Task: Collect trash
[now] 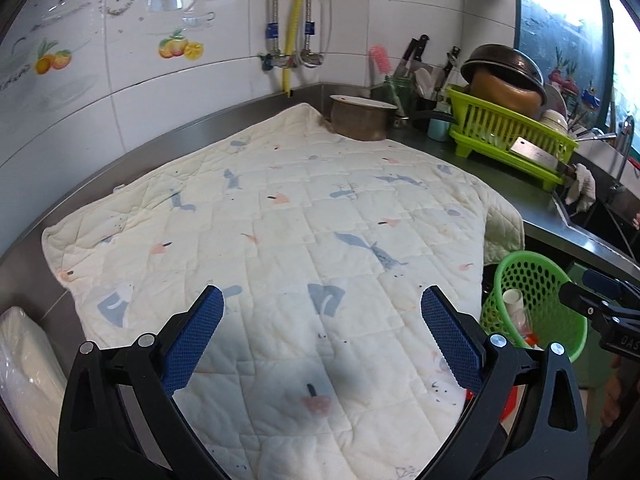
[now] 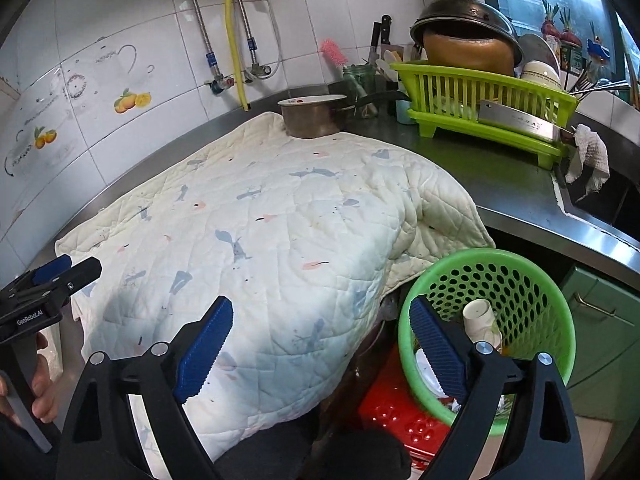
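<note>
Right up front in the left wrist view, the left gripper (image 1: 322,336) stands wide apart, blue pads (image 1: 196,340) splayed, nothing between them, hovering over the quilted cloth (image 1: 280,216) that covers the steel counter (image 1: 532,208). Over in the right wrist view, the right gripper (image 2: 320,344) is spread wide too and grips nothing; its right-hand pad sits in front of the rim of the green basket (image 2: 532,280), its left-hand pad over the edge of the cloth.

The basket stands below the counter edge at four o'clock in the right view, and at three to four o'clock in the left view (image 1: 520,276). Inside it lies the trash: a white paper cup (image 2: 480,316) on its side, with crumpled white scraps lower down, partly hidden by the pad. A red plastic tray (image 2: 404,420) sits just beside the basket's base at six o'clock.

At nine o'clock in the right view the left gripper (image 2: 60,272) shows again, held by a hand (image 2: 40,384).

Far back at twelve o'clock, a metal pot (image 1: 360,118) rests on the cloth's far corner. At two o'clock, a lime dish rack (image 1: 508,136) carries a dark wok and a cleaver (image 2: 516,122).
</note>
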Tool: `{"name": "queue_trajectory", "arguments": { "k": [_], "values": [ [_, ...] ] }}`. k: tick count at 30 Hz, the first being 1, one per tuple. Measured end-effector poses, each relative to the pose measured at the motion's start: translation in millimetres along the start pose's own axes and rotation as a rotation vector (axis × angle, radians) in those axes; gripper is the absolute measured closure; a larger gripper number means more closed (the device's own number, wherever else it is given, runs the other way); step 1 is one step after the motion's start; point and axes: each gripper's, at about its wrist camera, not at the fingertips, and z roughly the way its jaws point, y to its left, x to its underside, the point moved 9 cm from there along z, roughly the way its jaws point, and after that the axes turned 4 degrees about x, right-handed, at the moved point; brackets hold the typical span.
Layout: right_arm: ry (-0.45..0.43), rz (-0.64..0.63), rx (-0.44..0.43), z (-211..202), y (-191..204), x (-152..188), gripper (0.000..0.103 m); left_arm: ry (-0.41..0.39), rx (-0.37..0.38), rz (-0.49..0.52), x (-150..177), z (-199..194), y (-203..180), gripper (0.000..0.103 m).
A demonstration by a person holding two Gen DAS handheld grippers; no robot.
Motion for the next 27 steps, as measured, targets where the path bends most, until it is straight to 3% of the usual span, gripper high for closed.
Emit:
{"name": "queue_trajectory", "arguments": {
  "k": [8,27],
  "values": [
    [-0.024,-0.026,0.021,-9,10,-2,0.015,-0.028,0.038,-0.016,2,-12,-1,0.005],
    [-0.045,-0.025,0.02,-21,13,-2,0.014,-0.026,0.029,0.028,5,-18,-7,0.005]
  ]
}}
